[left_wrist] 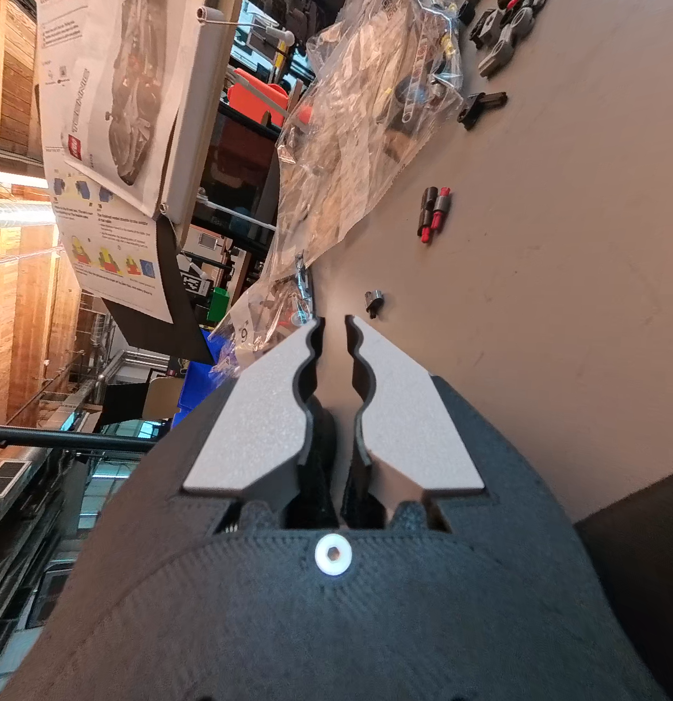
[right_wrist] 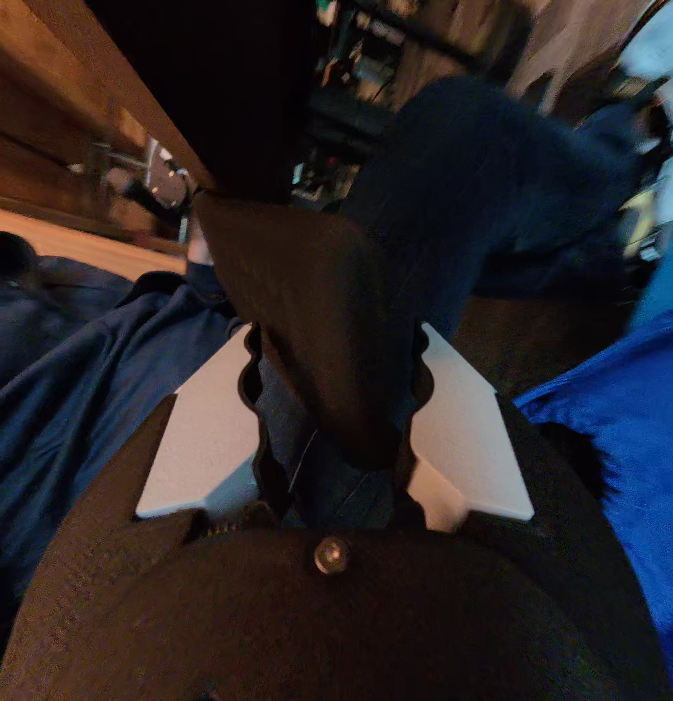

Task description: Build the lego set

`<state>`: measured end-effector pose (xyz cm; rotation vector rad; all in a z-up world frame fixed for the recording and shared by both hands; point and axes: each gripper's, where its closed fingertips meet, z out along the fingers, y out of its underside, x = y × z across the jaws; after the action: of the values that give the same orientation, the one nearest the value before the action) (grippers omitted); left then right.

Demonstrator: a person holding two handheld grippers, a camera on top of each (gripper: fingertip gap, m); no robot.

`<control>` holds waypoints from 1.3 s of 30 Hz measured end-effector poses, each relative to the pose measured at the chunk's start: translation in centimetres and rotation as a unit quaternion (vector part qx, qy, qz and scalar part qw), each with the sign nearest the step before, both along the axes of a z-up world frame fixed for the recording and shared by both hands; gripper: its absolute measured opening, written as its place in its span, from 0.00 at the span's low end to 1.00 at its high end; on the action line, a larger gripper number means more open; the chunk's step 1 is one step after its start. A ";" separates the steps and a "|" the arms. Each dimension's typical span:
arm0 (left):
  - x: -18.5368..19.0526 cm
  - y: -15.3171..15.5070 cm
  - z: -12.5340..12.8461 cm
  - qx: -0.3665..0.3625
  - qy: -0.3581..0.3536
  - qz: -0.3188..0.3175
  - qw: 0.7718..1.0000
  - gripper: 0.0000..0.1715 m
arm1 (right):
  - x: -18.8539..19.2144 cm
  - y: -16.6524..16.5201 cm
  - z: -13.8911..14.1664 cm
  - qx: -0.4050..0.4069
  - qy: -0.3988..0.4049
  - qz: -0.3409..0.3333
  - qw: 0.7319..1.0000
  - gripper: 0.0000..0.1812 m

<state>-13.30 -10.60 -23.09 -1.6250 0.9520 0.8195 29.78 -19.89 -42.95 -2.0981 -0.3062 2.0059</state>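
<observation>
**Grey fingers over a tan table**

Grey, scalloped fingers of the left gripper (left_wrist: pixel 334 322) stand narrowly apart, holding nothing, above the matte tan table (left_wrist: pixel 555 341). Small lego pieces (left_wrist: pixel 432 214) and crinkled clear bags (left_wrist: pixel 365 125) lie beyond.

Right wrist view, blurred: the right gripper (right_wrist: pixel 336 333) gapes wide, seemingly empty, over dark blue cloth (right_wrist: pixel 80 341).

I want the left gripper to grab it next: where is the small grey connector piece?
In the left wrist view, the small grey connector piece lies alone on the table, just beyond the left gripper, tip-right, near the plastic bags.
</observation>
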 end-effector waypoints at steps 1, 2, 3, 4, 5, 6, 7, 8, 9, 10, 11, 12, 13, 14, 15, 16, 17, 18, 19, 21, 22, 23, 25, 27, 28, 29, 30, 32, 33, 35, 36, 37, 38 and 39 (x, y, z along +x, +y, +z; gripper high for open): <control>0.0 0.0 -0.1 -0.005 -0.003 0.000 1.000 0.06 | -0.7 -0.7 0.2 -0.006 0.032 0.023 0.999 0.37; -0.1 0.1 -0.2 -0.008 -0.004 0.001 1.000 0.06 | -1.0 -1.0 0.7 0.000 0.057 0.032 0.998 0.32; -0.1 0.1 -0.2 -0.007 -0.003 0.002 1.000 0.06 | -0.9 -0.8 1.0 0.009 0.069 0.026 0.997 0.30; -0.1 0.0 0.0 -0.001 -0.002 0.003 1.000 0.06 | -0.5 -0.9 1.8 0.020 0.084 0.024 0.996 0.25; -0.1 -0.1 0.3 0.009 0.002 0.002 1.000 0.06 | -0.1 -1.0 2.9 0.038 0.095 0.021 0.995 0.19; -0.1 -0.1 0.6 0.018 0.006 0.004 1.000 0.06 | 0.3 -1.1 4.1 0.054 0.098 0.017 0.994 0.16; -0.2 -0.1 0.7 0.023 0.006 0.007 1.000 0.05 | 0.7 -1.1 5.7 0.071 0.097 0.011 0.993 0.14; -0.5 0.0 0.5 0.015 0.002 0.013 1.000 0.05 | 1.2 -0.9 7.7 0.096 0.094 0.001 0.991 0.12; -0.9 0.2 0.1 0.000 -0.004 0.025 1.000 0.06 | 1.5 -0.6 9.8 0.126 0.084 -0.006 0.988 0.11; -1.3 0.5 -0.4 -0.015 -0.009 0.034 0.999 0.06 | 1.7 -0.3 11.6 0.147 0.063 -0.004 0.987 0.12; -1.4 0.7 -0.7 -0.028 -0.012 0.037 0.999 0.07 | 1.7 0.3 12.8 0.154 0.030 -0.001 0.988 0.12; -1.4 0.9 -0.9 -0.034 -0.013 0.037 0.999 0.07 | 1.7 1.2 13.8 0.161 -0.008 -0.002 0.987 0.13; -1.4 1.1 -1.0 -0.039 -0.014 0.035 0.998 0.07 | 1.6 2.2 14.7 0.173 -0.042 -0.003 0.984 0.14; -1.5 1.2 -1.2 -0.045 -0.015 0.038 0.998 0.07 | 1.5 3.3 15.7 0.179 -0.058 -0.003 0.982 0.15; -1.7 1.3 -1.2 -0.046 -0.016 0.041 0.998 0.07 | 1.4 4.5 16.3 0.176 -0.075 -0.006 0.982 0.17; -1.7 1.4 -1.1 -0.044 -0.014 0.043 0.998 0.07 | 1.1 5.7 16.5 0.176 -0.092 -0.004 0.980 0.18; -1.7 1.4 -0.8 -0.035 -0.009 0.043 0.998 0.07 | 0.9 6.8 16.6 0.179 -0.107 -0.001 0.978 0.19; -1.5 1.4 -0.4 -0.024 -0.007 0.037 0.999 0.07 | 0.7 7.8 16.9 0.177 -0.107 0.000 0.978 0.20; -1.4 1.5 -0.2 -0.017 -0.005 0.033 0.999 0.07 | 0.4 8.8 17.2 0.168 -0.100 -0.001 0.981 0.21; -1.2 1.5 -0.1 -0.015 0.001 0.029 0.999 0.07 | 0.2 10.2 17.4 0.161 -0.105 -0.007 0.981 0.22; -1.2 1.5 -0.2 -0.015 0.003 0.029 0.999 0.07 | 0.2 10.5 17.5 0.163 -0.112 -0.002 0.980 0.25; -1.1 1.5 -0.2 -0.016 0.002 0.028 0.999 0.07 | 0.3 10.8 17.6 0.159 -0.115 -0.004 0.981 0.27; -1.1 1.6 -0.5 -0.026 0.003 0.027 0.999 0.07 | 1.3 11.1 17.6 0.142 -0.129 -0.003 0.981 0.29; -1.2 1.8 -1.3 -0.047 0.011 0.032 0.998 0.07 | 3.2 11.9 17.5 0.129 -0.157 -0.018 0.979 0.28; -1.3 1.9 -1.9 -0.066 0.012 0.035 0.997 0.07 | 4.2 12.2 17.6 0.129 -0.174 -0.025 0.976 0.29; -1.4 2.0 -2.4 -0.083 0.013 0.038 0.996 0.09 | 5.2 12.6 17.7 0.140 -0.198 -0.041 0.969 0.30; -1.4 2.0 -2.7 -0.091 0.013 0.037 0.995 0.10 | 5.9 12.8 18.2 0.159 -0.216 -0.053 0.962 0.25; -1.5 2.0 -3.3 -0.112 0.009 0.043 0.993 0.11 | 5.9 12.6 20.0 0.202 -0.228 -0.075 0.949 0.22; -1.5 2.1 -3.4 -0.115 0.011 0.044 0.992 0.12 | 5.1 12.2 20.7 0.229 -0.242 -0.073 0.940 0.21; -1.3 2.2 -3.6 -0.119 0.010 0.039 0.992 0.10 | 1.6 10.8 22.5 0.291 -0.227 -0.055 0.928 0.25; -1.2 2.2 -3.7 -0.122 0.011 0.038 0.992 0.09 | -1.2 9.7 23.4 0.322 -0.194 -0.034 0.926 0.21; -1.2 2.3 -3.7 -0.122 0.014 0.039 0.992 0.09 | -4.2 8.2 23.7 0.344 -0.166 0.003 0.924 0.19; -1.2 2.3 -3.7 -0.121 0.018 0.040 0.992 0.09 | -7.0 6.6 23.0 0.353 -0.156 0.048 0.921 0.19; -1.1 2.4 -3.7 -0.121 0.021 0.040 0.992 0.09 | -9.6 5.3 21.9 0.363 -0.155 0.089 0.914 0.20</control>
<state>-14.43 -8.19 -26.79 -1.8718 1.0536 0.8200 20.17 -14.58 -21.03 -1.8983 -1.1340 1.2991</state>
